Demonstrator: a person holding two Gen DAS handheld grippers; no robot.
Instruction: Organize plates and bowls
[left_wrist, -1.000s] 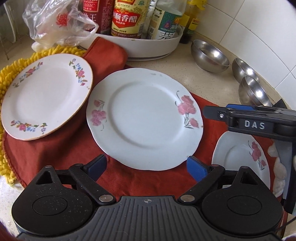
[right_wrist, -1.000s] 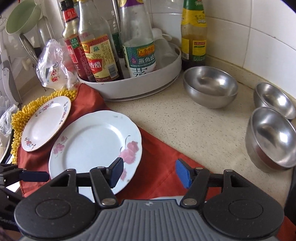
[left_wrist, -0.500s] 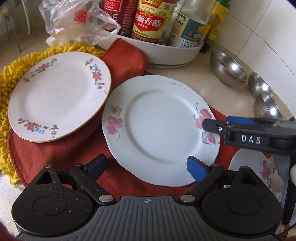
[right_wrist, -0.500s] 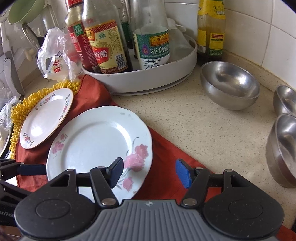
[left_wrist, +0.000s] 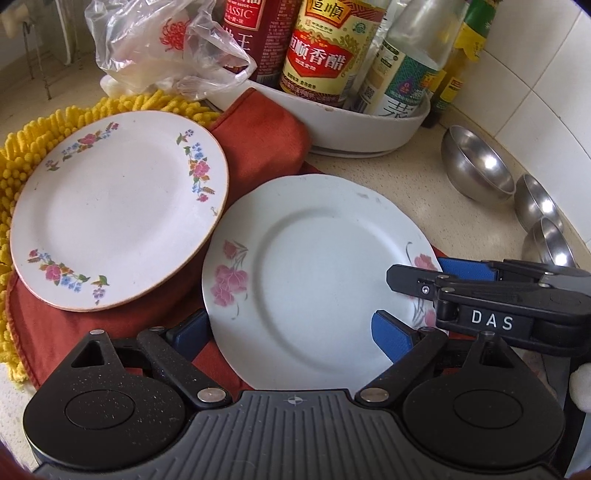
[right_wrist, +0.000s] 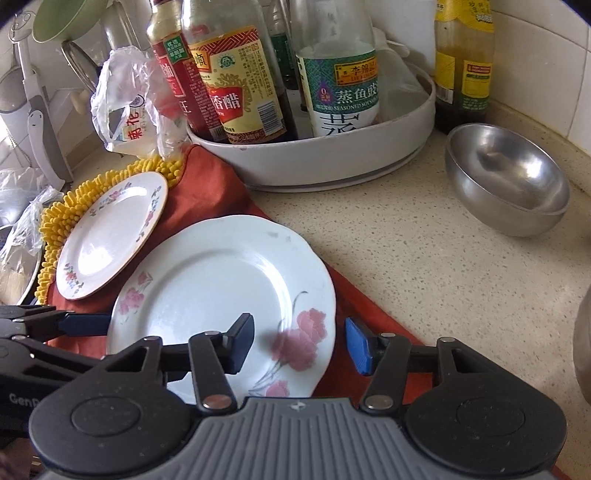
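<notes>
A white plate with pink flowers (left_wrist: 314, 273) lies on a red cloth (left_wrist: 258, 147); it also shows in the right wrist view (right_wrist: 218, 295). My left gripper (left_wrist: 291, 332) is open, with the plate's near rim between its blue pads. My right gripper (right_wrist: 299, 343) is open over the plate's right rim and shows side-on in the left wrist view (left_wrist: 480, 288). A smaller floral plate (left_wrist: 114, 206) rests tilted on a yellow mat (left_wrist: 22, 155). Three steel bowls (left_wrist: 476, 166) stand by the tiled wall.
A white tray (right_wrist: 332, 155) holding several sauce bottles stands at the back. A crumpled plastic bag (left_wrist: 159, 51) lies to its left. Another bottle (right_wrist: 461, 62) stands in the corner. Speckled counter (right_wrist: 424, 266) lies between the cloth and the bowls.
Both grippers have moved forward over the pink-flowered plate. The small plate under the right gripper has gone out of view. Both stay open.
</notes>
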